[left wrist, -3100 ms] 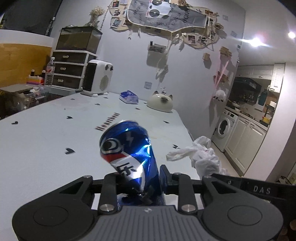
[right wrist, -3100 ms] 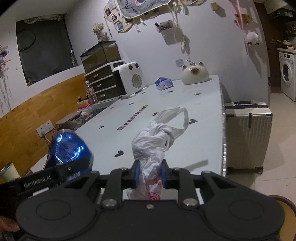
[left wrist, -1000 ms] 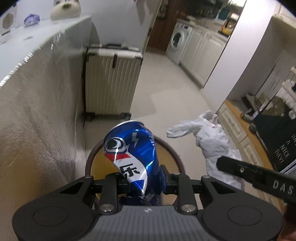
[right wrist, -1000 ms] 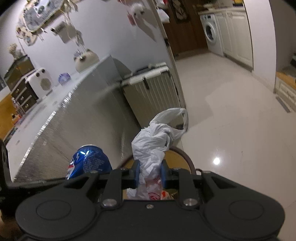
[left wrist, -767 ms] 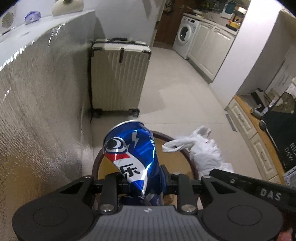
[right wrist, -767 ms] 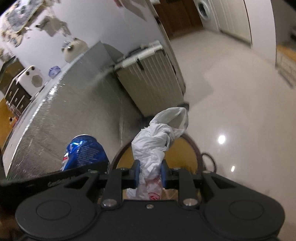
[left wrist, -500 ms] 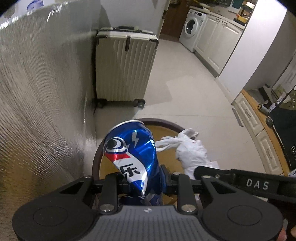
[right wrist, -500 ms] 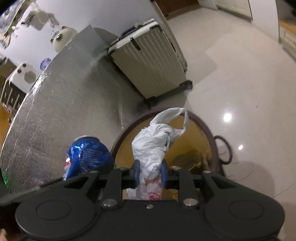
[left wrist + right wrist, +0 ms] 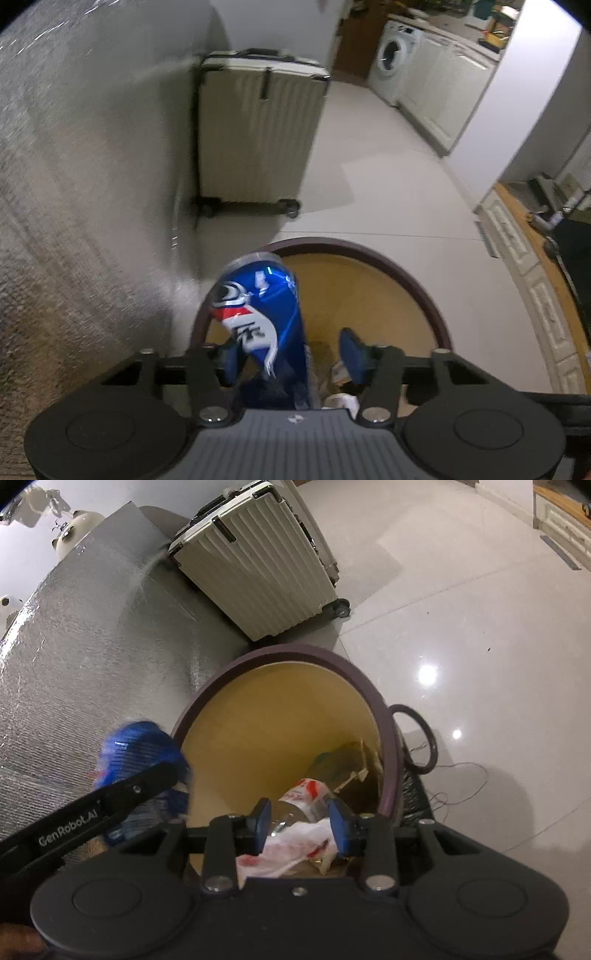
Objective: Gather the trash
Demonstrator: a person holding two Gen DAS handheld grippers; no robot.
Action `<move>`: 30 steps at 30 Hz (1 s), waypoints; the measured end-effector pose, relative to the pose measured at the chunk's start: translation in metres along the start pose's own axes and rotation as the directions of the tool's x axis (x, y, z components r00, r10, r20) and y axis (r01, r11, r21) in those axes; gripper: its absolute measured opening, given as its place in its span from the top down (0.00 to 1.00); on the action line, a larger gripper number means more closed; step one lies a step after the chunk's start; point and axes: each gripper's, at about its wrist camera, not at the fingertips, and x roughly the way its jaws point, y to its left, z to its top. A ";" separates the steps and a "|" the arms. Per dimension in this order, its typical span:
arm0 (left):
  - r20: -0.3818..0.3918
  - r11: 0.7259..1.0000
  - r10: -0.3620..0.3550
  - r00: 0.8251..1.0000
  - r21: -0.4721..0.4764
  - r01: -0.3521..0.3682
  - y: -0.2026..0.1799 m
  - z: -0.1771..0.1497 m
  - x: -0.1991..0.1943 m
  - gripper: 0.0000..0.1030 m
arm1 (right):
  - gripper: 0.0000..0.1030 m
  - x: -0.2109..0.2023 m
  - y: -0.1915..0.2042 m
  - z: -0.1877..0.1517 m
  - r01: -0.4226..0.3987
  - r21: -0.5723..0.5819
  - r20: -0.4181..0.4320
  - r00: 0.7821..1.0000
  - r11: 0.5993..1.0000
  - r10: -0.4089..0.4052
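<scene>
Left gripper (image 9: 291, 356) angles down over the bin (image 9: 424, 291), jaws just opening, the blue Pepsi can (image 9: 258, 317) loose between them. Right gripper (image 9: 301, 825), jaws also just parting, hangs over the white plastic bag (image 9: 291, 845) lying inside; only this view reads "GenRobot.AI".

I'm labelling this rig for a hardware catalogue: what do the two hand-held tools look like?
Both match: a black ribbed body with two round discs, black linkage bars with silver bolts, and blue pads on the fingers, seen on the left tool and the right tool. In the right wrist view the left tool's side bar carries white "GenRobot.AI" lettering. No cables or sleeves show.
</scene>
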 end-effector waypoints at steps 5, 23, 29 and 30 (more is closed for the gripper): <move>-0.042 1.000 0.024 0.999 -0.006 -0.024 0.004 -0.002 0.005 0.36 | 0.65 -0.005 -0.006 -0.003 -0.007 -0.007 -0.006 1.000 1.000 0.007; -0.095 1.000 0.022 0.995 -0.005 -0.022 -0.003 -0.004 -0.008 0.25 | 0.63 -0.040 0.000 -0.005 0.037 -0.091 0.064 0.997 0.995 -0.032; -0.081 0.999 0.033 0.996 -0.016 -0.035 -0.006 -0.006 -0.024 0.08 | 0.52 -0.062 0.003 -0.009 0.077 -0.116 0.108 0.992 0.990 -0.065; -0.078 0.999 0.033 0.996 -0.017 -0.035 -0.006 -0.006 -0.027 0.06 | 0.51 -0.066 0.004 -0.010 0.087 -0.122 0.115 0.991 0.989 -0.073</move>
